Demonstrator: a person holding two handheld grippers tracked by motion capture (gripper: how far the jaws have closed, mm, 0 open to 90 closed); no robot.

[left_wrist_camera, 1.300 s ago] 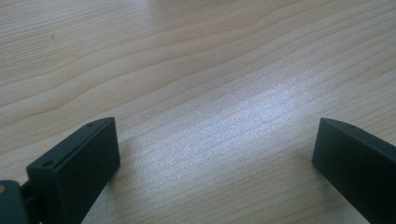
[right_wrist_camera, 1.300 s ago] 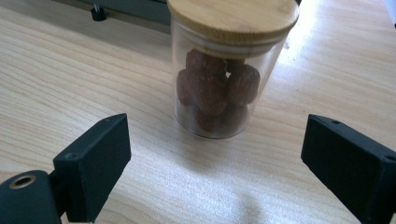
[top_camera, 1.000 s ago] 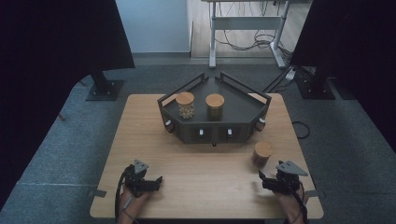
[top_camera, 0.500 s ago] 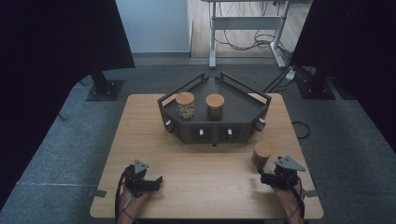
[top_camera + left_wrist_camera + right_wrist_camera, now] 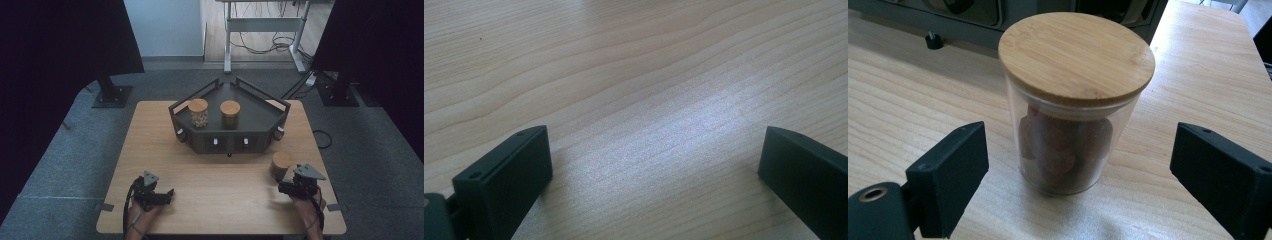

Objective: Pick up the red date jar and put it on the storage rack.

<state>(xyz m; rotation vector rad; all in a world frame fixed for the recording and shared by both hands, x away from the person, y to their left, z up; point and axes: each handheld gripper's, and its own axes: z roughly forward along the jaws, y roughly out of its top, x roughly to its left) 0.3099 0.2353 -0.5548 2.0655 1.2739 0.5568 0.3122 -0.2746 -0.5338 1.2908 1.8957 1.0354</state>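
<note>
Right gripper [image 5: 289,188] near the front right corner of the desk [image 5: 220,200], jaws spread wide, nothing clasped; glass jar [image 5: 1075,100] standing upright just ahead of it, seen in the right gripper view between the two black jaws yet clear of both; bamboo lid [image 5: 1076,56] seated flat on the jar; dark reddish-brown pieces inside, kind not discernible. Same jar [image 5: 281,165] in the high view set toward the right edge of the desk, just in front of the black angular tray [image 5: 260,117], apart from its front wall. Left gripper [image 5: 161,196] low over the front left part of the desk, jaws likewise wide apart, empty; bare wood grain between them in the left gripper view. On the tray at the rear centre of the desk: two further lidded jars, one with pale contents [image 5: 198,112] to the left, another [image 5: 230,114] just beside it, both upright.
</note>
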